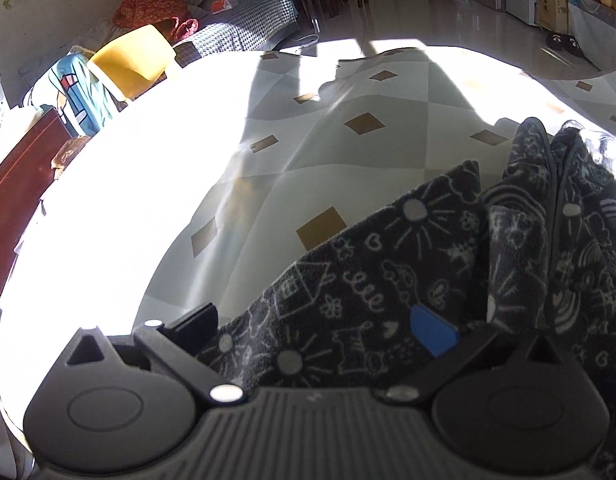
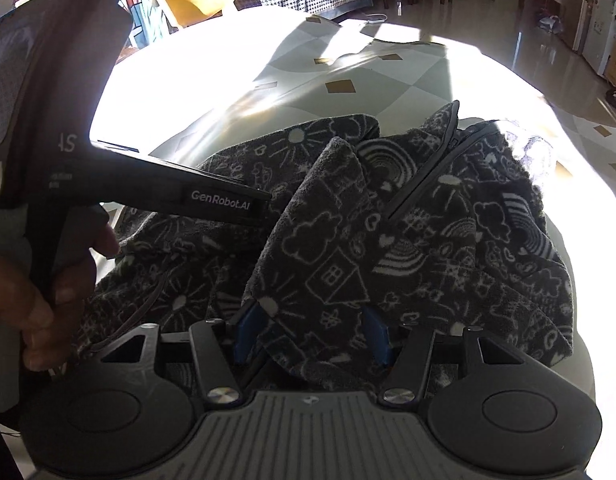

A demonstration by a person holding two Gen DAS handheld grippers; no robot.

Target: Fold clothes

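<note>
The dark patterned fleece garment (image 2: 388, 220) on the tabletop (image 1: 267, 128) is clamped by the right gripper (image 2: 312, 336); the left gripper (image 1: 320, 328) fingers' state cannot be told

Dark grey fleece garment with white doodle print (image 2: 408, 240): soft, napped, matt cloth. Pale checked covering with tan diamonds on the surface (image 1: 348, 92): smooth, faintly sheened. Black plastic gripper bodies: matt, ribbed, with shiny metal pivot screws (image 1: 226, 393). Blue fingers (image 2: 247, 334): smooth plastic. Room floor (image 1: 448, 16): glossy, reflective.
</note>
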